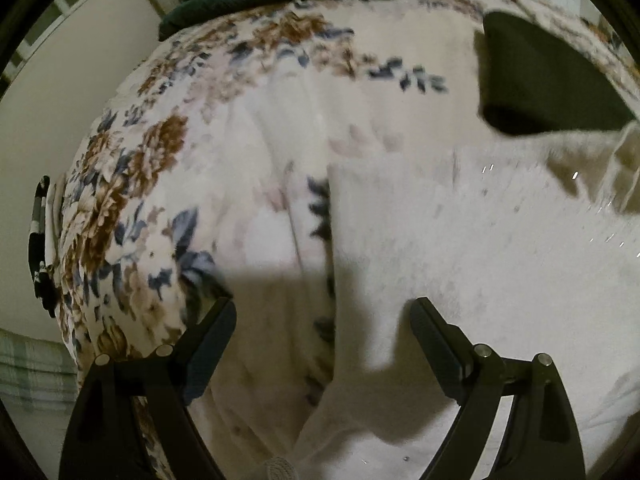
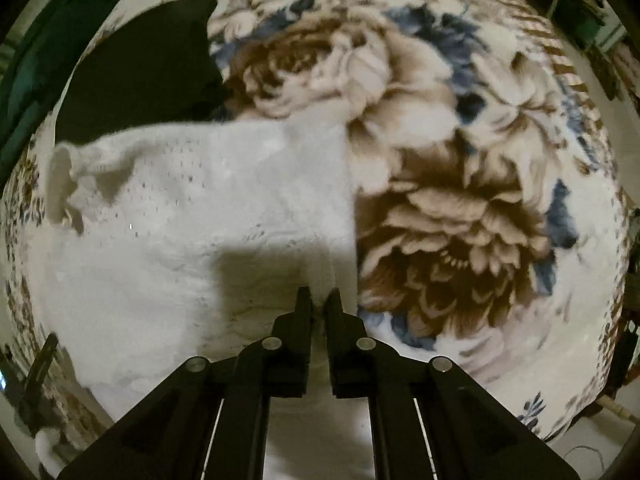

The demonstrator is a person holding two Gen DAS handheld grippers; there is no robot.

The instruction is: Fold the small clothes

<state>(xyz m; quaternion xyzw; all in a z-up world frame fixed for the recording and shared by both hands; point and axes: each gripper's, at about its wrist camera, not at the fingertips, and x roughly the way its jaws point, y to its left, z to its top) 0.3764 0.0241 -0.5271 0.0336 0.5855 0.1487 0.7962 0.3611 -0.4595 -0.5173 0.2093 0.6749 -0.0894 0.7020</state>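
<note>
left gripper [image 1: 322,316]: spread wide over the white garment [image 1: 460,248]
right gripper [image 2: 319,300]: pinching that garment's near edge
floral blanket [image 2: 460,184]: underneath

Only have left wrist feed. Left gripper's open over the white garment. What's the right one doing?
Observer: The right gripper is shut on the white garment, pinching it near its right edge.
Operator: Anything beyond that edge?
Observer: Just the floral blanket; its big brown flower print lies right beside the garment.
Operator: Other clothes near it?
Observer: A black cloth lies past the garment's far edge, and the garment's ruffled corner is curled up just below it.
</note>
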